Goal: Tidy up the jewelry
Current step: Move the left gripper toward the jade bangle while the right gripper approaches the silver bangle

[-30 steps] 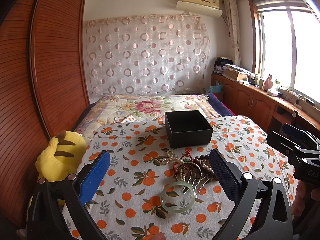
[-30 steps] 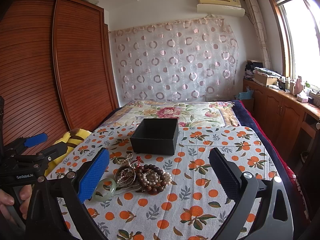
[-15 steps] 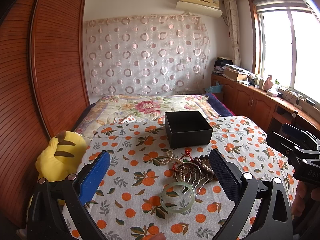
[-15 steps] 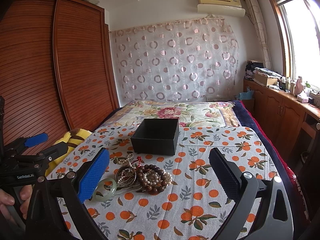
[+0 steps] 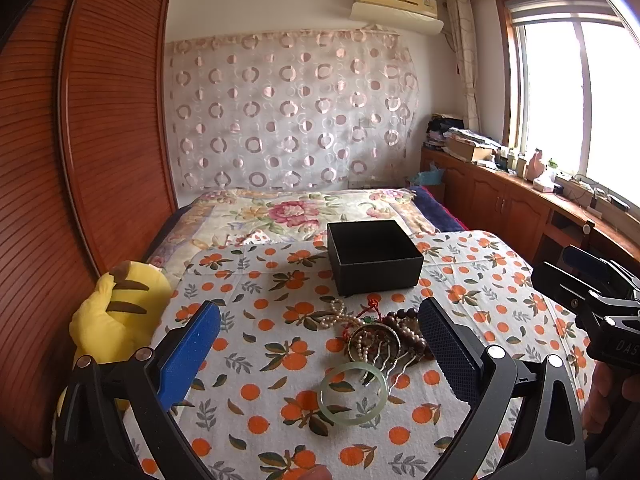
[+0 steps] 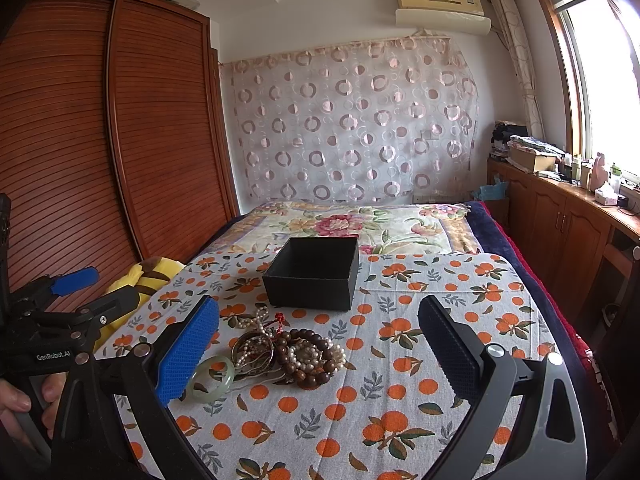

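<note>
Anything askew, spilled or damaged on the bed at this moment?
Nothing looks damaged. The jewelry lies in one tangled heap on the orange-print cloth in front of the black box, with the green bangle at its near edge. Both grippers, left and right, are open.

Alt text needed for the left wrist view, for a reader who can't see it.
A pile of jewelry lies on an orange-print cloth between the open left gripper: a green jade bangle nearest, then a hair comb, pearls and wooden beads. An open black box sits beyond; the right gripper shows at the right edge.
</note>
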`<state>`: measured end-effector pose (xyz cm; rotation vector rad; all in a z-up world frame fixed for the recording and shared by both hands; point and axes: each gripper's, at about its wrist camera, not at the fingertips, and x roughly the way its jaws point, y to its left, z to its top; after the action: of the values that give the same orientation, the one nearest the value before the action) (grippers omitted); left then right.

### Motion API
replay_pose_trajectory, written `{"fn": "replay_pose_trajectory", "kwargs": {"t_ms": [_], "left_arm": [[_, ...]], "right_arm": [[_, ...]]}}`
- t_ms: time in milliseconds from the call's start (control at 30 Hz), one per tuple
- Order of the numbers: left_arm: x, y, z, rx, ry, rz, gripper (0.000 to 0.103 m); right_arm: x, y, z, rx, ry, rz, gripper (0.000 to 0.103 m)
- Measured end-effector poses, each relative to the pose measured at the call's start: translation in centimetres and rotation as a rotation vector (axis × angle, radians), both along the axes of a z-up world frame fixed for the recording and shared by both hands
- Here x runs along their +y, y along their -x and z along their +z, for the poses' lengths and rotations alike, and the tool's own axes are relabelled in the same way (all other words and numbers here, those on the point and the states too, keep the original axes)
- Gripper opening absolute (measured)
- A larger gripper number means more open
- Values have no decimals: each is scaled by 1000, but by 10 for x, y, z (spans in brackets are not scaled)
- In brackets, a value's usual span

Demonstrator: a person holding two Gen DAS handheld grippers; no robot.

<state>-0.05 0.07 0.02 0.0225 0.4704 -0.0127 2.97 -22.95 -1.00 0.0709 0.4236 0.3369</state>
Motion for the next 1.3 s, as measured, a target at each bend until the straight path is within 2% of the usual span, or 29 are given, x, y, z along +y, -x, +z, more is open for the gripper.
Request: {"fn": "replay_pose_trajectory", "kwargs": {"t_ms": [367, 467, 500, 1133, 1300], "left_arm": [[0, -1, -2, 9, 2, -2, 96], [-8, 1, -8, 24, 4, -9, 96], [-8, -10, -18, 29, 6, -12, 96], [1, -49, -91, 279, 79, -139, 96], [4, -53, -104, 341, 102, -182, 93]], "right_arm": [[1, -1, 1, 5, 1, 1, 101], [4, -8, -2, 17, 4, 5, 101], [4, -3, -5, 23, 5, 7, 101], [8, -26, -65, 139, 38, 63, 101], [10, -30, -76, 168, 59, 80, 92]]}}
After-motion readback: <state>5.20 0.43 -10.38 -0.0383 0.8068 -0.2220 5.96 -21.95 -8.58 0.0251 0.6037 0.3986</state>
